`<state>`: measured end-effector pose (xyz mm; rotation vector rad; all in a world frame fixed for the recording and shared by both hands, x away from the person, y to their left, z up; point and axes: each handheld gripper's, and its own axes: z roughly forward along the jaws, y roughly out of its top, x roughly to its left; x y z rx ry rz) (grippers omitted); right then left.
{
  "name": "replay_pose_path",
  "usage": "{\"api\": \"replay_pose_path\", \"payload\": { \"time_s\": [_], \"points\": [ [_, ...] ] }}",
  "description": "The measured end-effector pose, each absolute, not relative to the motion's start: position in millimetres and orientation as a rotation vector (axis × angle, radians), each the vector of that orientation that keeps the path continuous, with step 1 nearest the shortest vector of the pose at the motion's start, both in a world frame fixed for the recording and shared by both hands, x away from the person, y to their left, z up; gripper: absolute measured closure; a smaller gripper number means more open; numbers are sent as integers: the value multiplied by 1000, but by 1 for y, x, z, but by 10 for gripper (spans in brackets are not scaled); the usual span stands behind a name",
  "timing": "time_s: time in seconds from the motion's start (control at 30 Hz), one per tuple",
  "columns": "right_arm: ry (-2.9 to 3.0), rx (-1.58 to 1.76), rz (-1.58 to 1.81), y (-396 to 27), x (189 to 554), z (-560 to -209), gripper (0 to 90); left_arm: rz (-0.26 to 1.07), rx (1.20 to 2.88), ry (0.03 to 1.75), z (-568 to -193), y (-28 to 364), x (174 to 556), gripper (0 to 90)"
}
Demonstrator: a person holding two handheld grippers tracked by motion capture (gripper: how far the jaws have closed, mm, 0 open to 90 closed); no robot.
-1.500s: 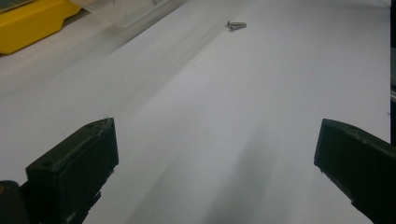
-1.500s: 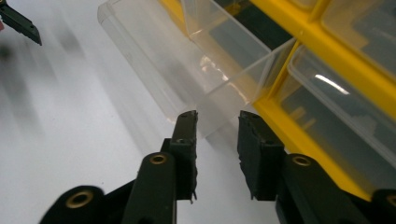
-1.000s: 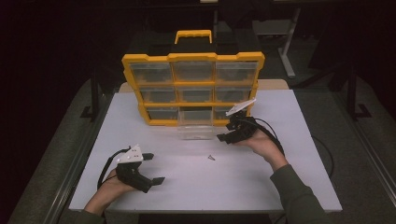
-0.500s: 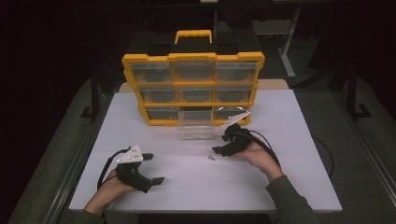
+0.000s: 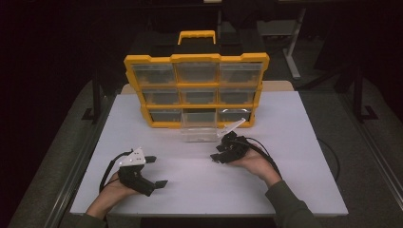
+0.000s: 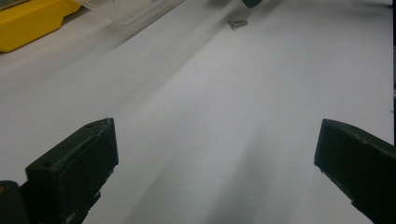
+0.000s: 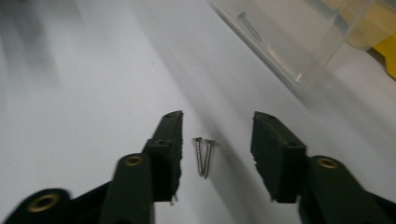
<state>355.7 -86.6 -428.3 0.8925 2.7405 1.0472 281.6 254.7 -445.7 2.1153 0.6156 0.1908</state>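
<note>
right hand-held gripper (image 7: 215,140) astride thin screws (image 7: 203,157)

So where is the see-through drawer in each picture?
High view: the clear drawer sits mid-table, just in front of the yellow organizer.
Left gripper view: at the top edge, left of middle, beside the yellow organizer.
Right gripper view: upper right, with a screw inside.
Shared landmark: the yellow organizer, seen here at the right edge.
</note>
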Motion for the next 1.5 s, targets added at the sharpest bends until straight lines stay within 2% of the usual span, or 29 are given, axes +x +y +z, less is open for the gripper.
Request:
{"api": "replay_pose_path", "payload": {
  "time_s": [0.33,0.5,1.1,1.5],
  "points": [
    [2775,893,1026,-83,358,-435,734,192,2118,616,-446,254,281,0],
    [2787,881,999,-80,358,-438,767,191,2116,617,-446,254,281,0],
    [2792,891,969,-78,361,-443,823,190,2121,615,-446,254,281,0],
    [2791,891,968,-79,361,-445,829,192,2120,614,-446,254,281,0]
  ]
}}
